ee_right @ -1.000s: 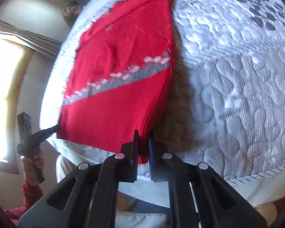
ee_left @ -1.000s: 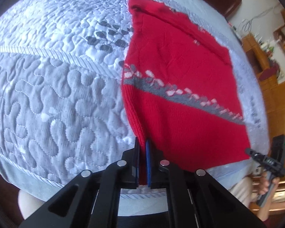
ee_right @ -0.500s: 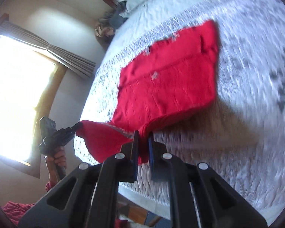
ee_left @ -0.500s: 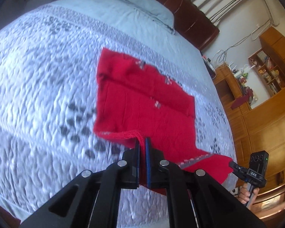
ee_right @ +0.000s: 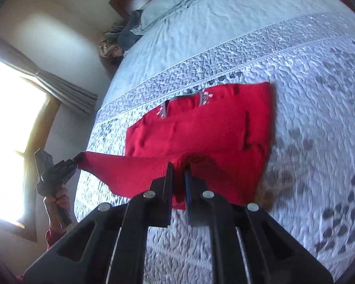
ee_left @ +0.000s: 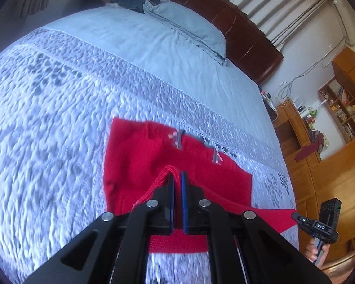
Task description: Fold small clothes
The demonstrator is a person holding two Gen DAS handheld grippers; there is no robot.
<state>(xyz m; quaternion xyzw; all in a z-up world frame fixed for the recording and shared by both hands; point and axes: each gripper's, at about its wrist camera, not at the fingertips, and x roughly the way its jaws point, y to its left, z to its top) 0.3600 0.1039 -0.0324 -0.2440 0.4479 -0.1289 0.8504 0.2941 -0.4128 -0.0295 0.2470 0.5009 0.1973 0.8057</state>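
Note:
A red knitted sweater (ee_left: 139,156) with a grey and pink pattern lies on the quilted bedspread; it also shows in the right wrist view (ee_right: 201,127). My left gripper (ee_left: 176,177) is shut on one corner of its hem, and my right gripper (ee_right: 177,170) is shut on the other corner. Both hold the hem lifted above the sweater's upper part. Each gripper shows in the other's view: the right one (ee_left: 295,216) at the lower right, the left one (ee_right: 77,159) at the left, with the hem stretched between them.
The grey-white quilted bedspread (ee_left: 47,118) covers the near half of the bed. A pale blue sheet and pillow (ee_left: 187,26) lie beyond it by a dark headboard. Wooden cabinets and shelves (ee_left: 338,142) stand to the right. A bright window (ee_right: 9,123) is at the left.
Both grippers have lifted the sweater's hem and carried it forward over the body towards the collar. The sweater now shows half its earlier length.

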